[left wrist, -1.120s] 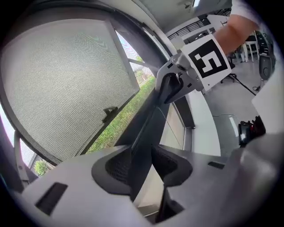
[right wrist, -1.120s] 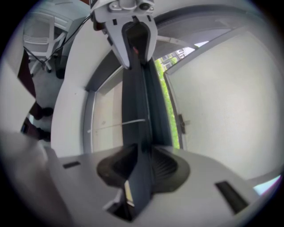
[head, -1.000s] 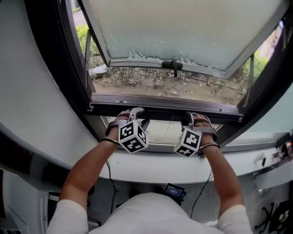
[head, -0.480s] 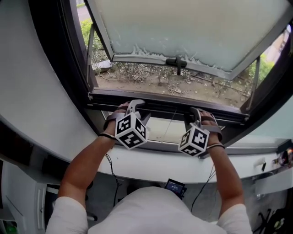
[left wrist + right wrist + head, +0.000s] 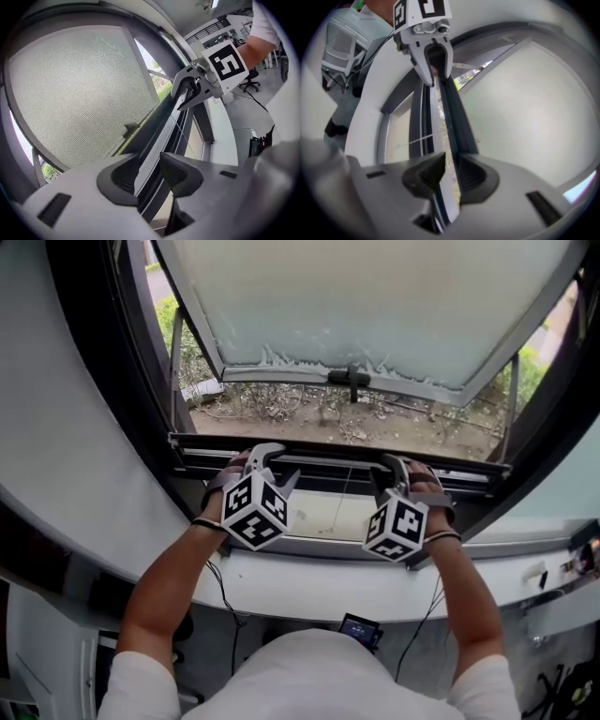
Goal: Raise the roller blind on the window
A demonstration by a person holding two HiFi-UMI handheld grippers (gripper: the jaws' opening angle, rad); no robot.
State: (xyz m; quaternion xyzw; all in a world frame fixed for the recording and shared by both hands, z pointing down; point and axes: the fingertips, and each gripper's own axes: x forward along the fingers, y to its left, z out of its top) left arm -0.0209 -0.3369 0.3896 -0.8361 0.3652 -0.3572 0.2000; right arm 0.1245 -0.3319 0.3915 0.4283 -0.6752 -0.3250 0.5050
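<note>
The roller blind's dark bottom bar [image 5: 328, 463] runs across the lower part of the window opening. My left gripper [image 5: 265, 457] is shut on the bar's left part and my right gripper [image 5: 392, 468] on its right part. In the left gripper view the bar [image 5: 151, 145] passes between the jaws of the left gripper [image 5: 147, 171], and the right gripper [image 5: 190, 91] shows further along it. In the right gripper view the right gripper [image 5: 451, 171] pinches the bar [image 5: 446, 136], with the left gripper [image 5: 433, 61] beyond. The blind's fabric is hard to make out.
A frosted window sash [image 5: 375, 296] with a dark handle [image 5: 352, 379] swings outward above bare ground and plants. A thin cord [image 5: 347, 488] hangs behind the bar. A white sill [image 5: 328, 582] lies below my hands, with cables and a small device [image 5: 361, 626] under it.
Both grippers have moved up a little with the bar held between them; the bar now sits closer to the sash handle.
</note>
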